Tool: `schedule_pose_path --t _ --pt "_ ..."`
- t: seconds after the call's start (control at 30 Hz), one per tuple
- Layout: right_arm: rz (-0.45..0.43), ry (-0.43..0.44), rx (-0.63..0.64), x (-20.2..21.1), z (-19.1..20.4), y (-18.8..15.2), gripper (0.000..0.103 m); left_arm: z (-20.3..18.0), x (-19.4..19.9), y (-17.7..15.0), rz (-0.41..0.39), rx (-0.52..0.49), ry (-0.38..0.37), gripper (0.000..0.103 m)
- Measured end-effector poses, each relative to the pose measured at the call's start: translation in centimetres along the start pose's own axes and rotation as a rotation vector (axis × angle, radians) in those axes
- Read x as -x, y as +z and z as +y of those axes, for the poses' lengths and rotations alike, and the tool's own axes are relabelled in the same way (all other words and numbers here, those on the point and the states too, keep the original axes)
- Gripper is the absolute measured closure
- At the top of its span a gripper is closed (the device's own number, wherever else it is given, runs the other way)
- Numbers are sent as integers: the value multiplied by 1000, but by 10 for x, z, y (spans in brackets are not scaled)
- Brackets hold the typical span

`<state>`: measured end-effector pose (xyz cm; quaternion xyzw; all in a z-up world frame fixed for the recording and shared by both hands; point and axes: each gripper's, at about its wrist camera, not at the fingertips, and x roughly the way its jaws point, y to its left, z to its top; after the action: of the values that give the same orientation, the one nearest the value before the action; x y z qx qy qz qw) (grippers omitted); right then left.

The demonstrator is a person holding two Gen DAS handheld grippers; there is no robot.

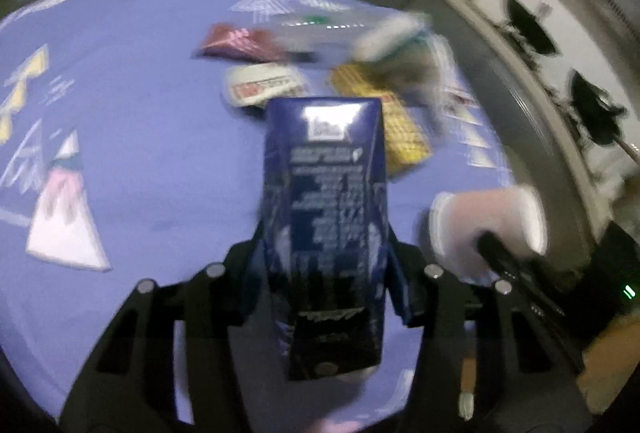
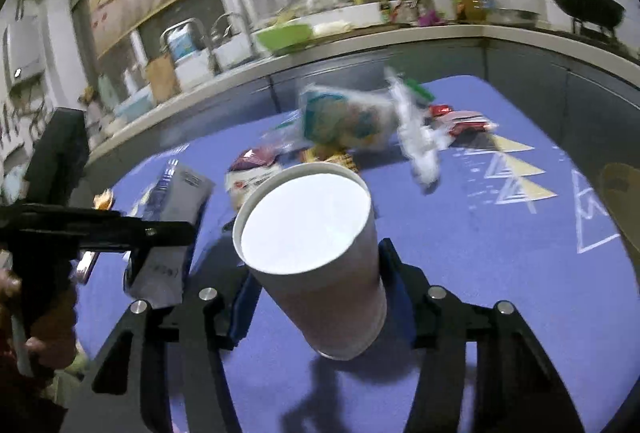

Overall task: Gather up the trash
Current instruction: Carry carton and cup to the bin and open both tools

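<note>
Already each claw has its piece of trash: nearest in the left wrist view, the left claw (image 1: 326, 253) is clenched on a dark blue carton (image 1: 325, 217), whose long axis runs straight out along the fingers, its top end pointing away over the purple tabletop (image 1: 140, 153). The right claw (image 2: 316, 273) likewise grips a white paper cup (image 2: 316, 257) by its sides, the cup tilted so its open mouth faces the camera and its base hangs above its own shadow on the cloth. So, as I judge it, the coming move turns less on reaching than on carrying; no bin shows in either view. Beyond the carton, the remaining wrappers (image 1: 264, 47) lie in a loose heap toward the far edge, ahead of both claws and about midway between them, so neither hand is clearly nearer. The right view alone shows the left claw side-on with the carton in it, and the kitchen counter (image 2: 360, 37) behind; the left view alone shows the carton's printed face, and only a blurred white shape where the cup should be.
</note>
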<state>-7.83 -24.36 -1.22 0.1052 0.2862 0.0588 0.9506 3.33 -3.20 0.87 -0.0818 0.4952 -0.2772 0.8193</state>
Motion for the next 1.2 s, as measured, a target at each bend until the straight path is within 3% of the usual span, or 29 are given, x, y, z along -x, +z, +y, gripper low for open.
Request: schedule_pose_path --t 0.3,0.5,0.7,0.73,0.77,0.8,0.87,1.03,1.2 --pt "-136 -166 -326 56 -150 12 51 -153 -76 44 104 -279 -209 55" --pt "-212 -322 -461 94 -246 14 51 -256 -150 62 202 -376 -309 55" --pt "-249 -421 -517 108 -314 17 47 -360 -201 82 165 -467 -348 55" --pt "-248 -430 -520 108 -321 18 46 -370 -208 84 162 -471 -344 54" --pt "-248 -419 -531 107 -331 18 43 -385 -223 83 179 -485 -328 37" --pt "-243 -416 -545 106 -335 17 39 -388 -228 84 191 -495 -305 18" --pt "-259 -428 -590 109 -345 13 32 -395 -240 82 180 -508 -247 17" --pt "-325 -433 -606 123 -342 5 31 -380 -228 82 156 -493 -247 17" --pt "-353 -376 -631 125 -328 8 31 -325 -174 78 92 -455 -285 17"
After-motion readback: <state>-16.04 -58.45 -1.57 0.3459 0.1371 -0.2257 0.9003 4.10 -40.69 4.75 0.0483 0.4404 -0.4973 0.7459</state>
